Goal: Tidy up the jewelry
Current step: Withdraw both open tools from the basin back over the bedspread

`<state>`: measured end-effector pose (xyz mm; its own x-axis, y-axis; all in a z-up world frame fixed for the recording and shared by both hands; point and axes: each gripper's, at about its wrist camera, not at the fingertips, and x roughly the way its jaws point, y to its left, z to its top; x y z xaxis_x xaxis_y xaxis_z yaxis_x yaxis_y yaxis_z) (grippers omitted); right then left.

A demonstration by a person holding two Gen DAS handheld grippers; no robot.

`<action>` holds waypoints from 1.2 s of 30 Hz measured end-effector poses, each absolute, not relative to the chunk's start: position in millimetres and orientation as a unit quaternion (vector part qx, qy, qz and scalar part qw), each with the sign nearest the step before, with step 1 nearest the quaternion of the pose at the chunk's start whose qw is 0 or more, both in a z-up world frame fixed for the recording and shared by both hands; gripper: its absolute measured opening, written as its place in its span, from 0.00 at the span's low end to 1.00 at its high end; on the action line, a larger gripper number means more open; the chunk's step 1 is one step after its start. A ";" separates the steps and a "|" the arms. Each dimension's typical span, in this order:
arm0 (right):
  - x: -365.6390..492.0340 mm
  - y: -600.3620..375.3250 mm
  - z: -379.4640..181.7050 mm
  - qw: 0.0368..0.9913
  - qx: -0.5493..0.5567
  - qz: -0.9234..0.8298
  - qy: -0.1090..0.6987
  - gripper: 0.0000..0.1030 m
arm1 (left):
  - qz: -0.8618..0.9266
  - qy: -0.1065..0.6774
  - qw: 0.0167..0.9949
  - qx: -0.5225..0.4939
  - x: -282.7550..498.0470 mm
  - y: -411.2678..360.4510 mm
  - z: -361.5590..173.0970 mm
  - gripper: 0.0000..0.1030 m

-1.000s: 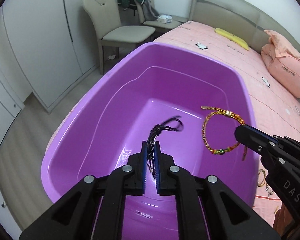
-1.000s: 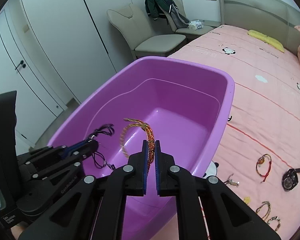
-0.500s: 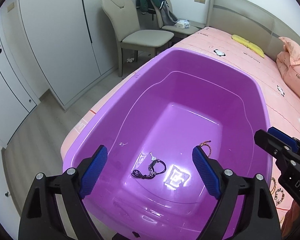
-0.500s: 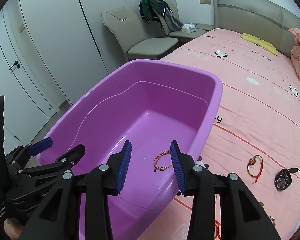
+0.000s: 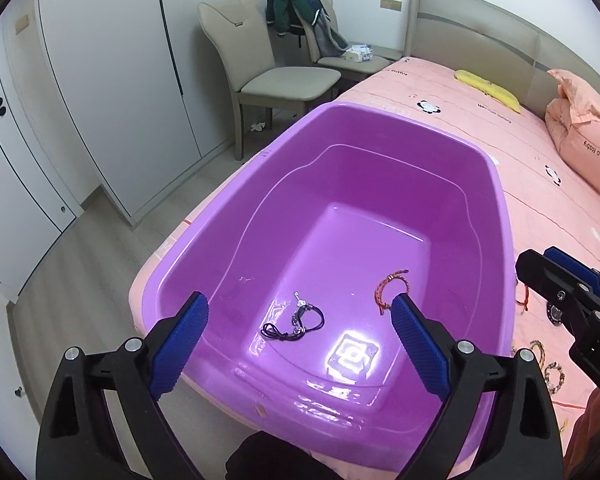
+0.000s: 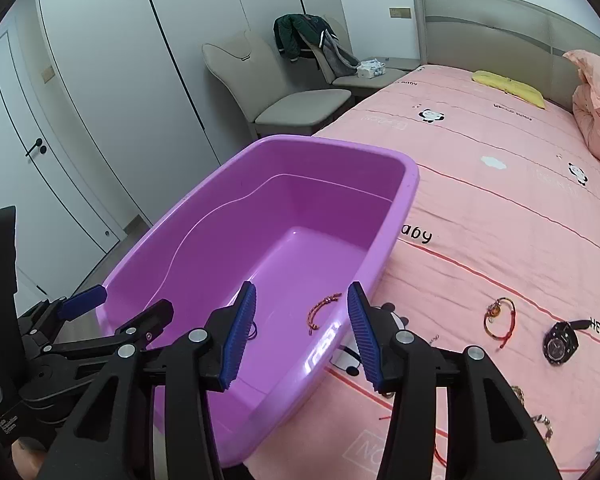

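Note:
A purple plastic tub (image 5: 500,200) stands on the pink bed; it also shows in the right wrist view (image 6: 408,184). On its floor lie a black cord bracelet (image 5: 296,322) and an orange-gold braided bracelet (image 5: 388,290), which also shows in the right wrist view (image 6: 322,312). My left gripper (image 5: 296,340) is open and empty above the tub's near end. My right gripper (image 6: 300,328) is open and empty above the tub's right rim. A red string bracelet (image 6: 498,316) and a black watch (image 6: 560,342) lie on the bed.
More small bracelets (image 6: 542,424) lie on the sheet at the lower right. Two beige chairs (image 5: 276,76) and white wardrobes (image 5: 100,80) stand beyond the bed's edge. A pink pillow (image 5: 584,148) and a yellow one (image 5: 488,84) lie near the headboard.
Both grippers opened and let go: the black cord bracelet and the orange-gold bracelet dropped to the tub floor. Both grippers then pulled back and up from the tub.

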<state>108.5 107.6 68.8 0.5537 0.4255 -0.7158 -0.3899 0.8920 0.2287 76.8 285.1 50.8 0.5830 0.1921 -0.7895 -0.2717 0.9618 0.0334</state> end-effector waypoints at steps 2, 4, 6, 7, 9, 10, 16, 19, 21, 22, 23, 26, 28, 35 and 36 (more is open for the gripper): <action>101.8 102.4 69.9 0.882 0.025 0.230 0.411 0.45 | 0.129 0.436 0.889 -0.048 70.1 280.6 52.1 0.90; 94.4 95.6 71.0 0.882 0.030 0.227 0.412 0.47 | 0.125 0.433 0.891 -0.053 62.7 275.2 52.8 0.91; 86.2 88.9 71.9 0.883 0.035 0.225 0.410 0.48 | 0.120 0.433 0.892 -0.053 56.8 268.3 53.1 0.91; 81.4 86.5 72.5 0.884 0.035 0.223 0.409 0.49 | 0.117 0.433 0.892 -0.053 53.5 264.4 53.5 0.91; 72.0 80.0 73.2 0.886 0.034 0.219 0.407 0.49 | 0.112 0.433 0.893 -0.053 48.4 257.9 54.9 0.91; 68.3 77.0 74.1 0.886 0.035 0.218 0.407 0.50 | 0.108 0.432 0.894 -0.053 45.8 254.6 55.5 0.92; 40.4 53.7 70.4 0.893 0.040 0.198 0.402 0.53 | 0.096 0.420 0.901 -0.045 29.8 232.8 64.4 0.93; 29.4 37.4 66.1 0.893 0.054 0.189 0.405 0.54 | 0.086 0.414 0.905 -0.047 19.7 222.4 66.7 0.93; 21.0 23.6 62.5 0.894 0.064 0.179 0.406 0.54 | 0.080 0.410 0.907 -0.046 13.3 214.6 68.4 0.93; 16.6 17.5 61.3 0.894 0.067 0.175 0.406 0.54 | 0.075 0.408 0.909 -0.046 10.8 210.4 69.4 0.93; 12.1 10.2 60.0 0.896 0.070 0.170 0.405 0.54 | 0.070 0.405 0.911 -0.043 7.3 204.7 70.1 0.93; -0.1 -11.0 55.6 0.897 0.078 0.152 0.408 0.55 | 0.053 0.403 0.913 -0.037 1.0 188.9 71.1 0.94; -11.0 -31.7 51.1 0.899 0.086 0.132 0.409 0.55 | 0.039 0.403 0.914 -0.037 -3.1 176.6 70.1 0.94; -51.5 -107.1 39.0 0.907 0.113 0.050 0.402 0.55 | -0.027 0.421 0.906 -0.037 -12.3 125.9 53.3 0.94; -57.0 -117.4 37.0 0.908 0.118 0.038 0.401 0.55 | -0.037 0.428 0.903 -0.030 -11.2 116.5 49.2 0.94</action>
<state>-57.0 -117.4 37.0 0.6757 0.1643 -0.7186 0.0251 0.9692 0.2452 -11.2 116.5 49.2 0.6315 -0.0930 -0.7698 0.0421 0.9954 -0.0858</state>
